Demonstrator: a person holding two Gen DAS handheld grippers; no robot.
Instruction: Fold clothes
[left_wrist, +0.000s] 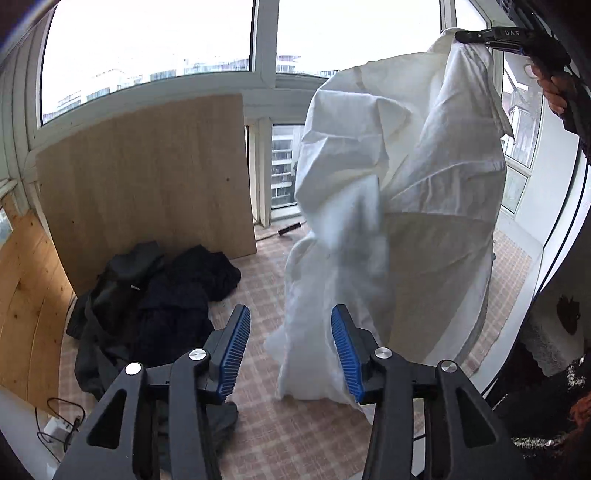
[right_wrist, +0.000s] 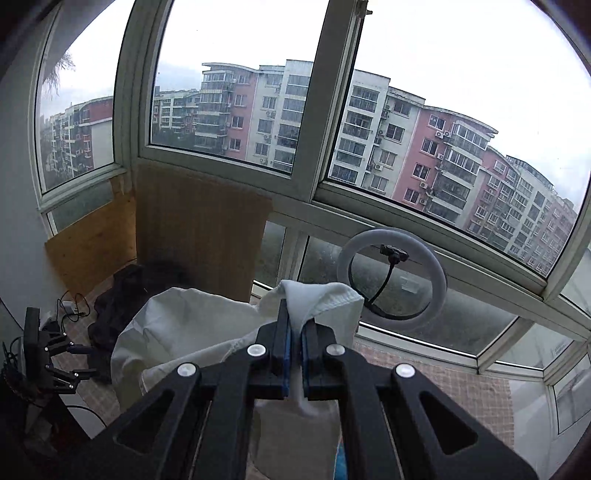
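A white garment (left_wrist: 406, 177) hangs crumpled in the air, its lower end just above the checked floor (left_wrist: 258, 288). My right gripper (left_wrist: 469, 37) is shut on its top edge at the upper right of the left wrist view. In the right wrist view the right gripper (right_wrist: 295, 332) pinches a fold of the white garment (right_wrist: 325, 299) between its blue pads. My left gripper (left_wrist: 292, 349) is open, with nothing pressed between its pads; the garment hangs just beyond its right finger. The left gripper (right_wrist: 88, 362) also shows small at the lower left of the right wrist view.
A pile of dark clothes (left_wrist: 159, 295) lies on the floor at the left. Wooden boards (left_wrist: 147, 184) lean against the window wall. A ring light (right_wrist: 391, 280) stands by the windows. A charger with cables (left_wrist: 55, 428) lies at the lower left. A black rod (left_wrist: 290, 229) lies near the window.
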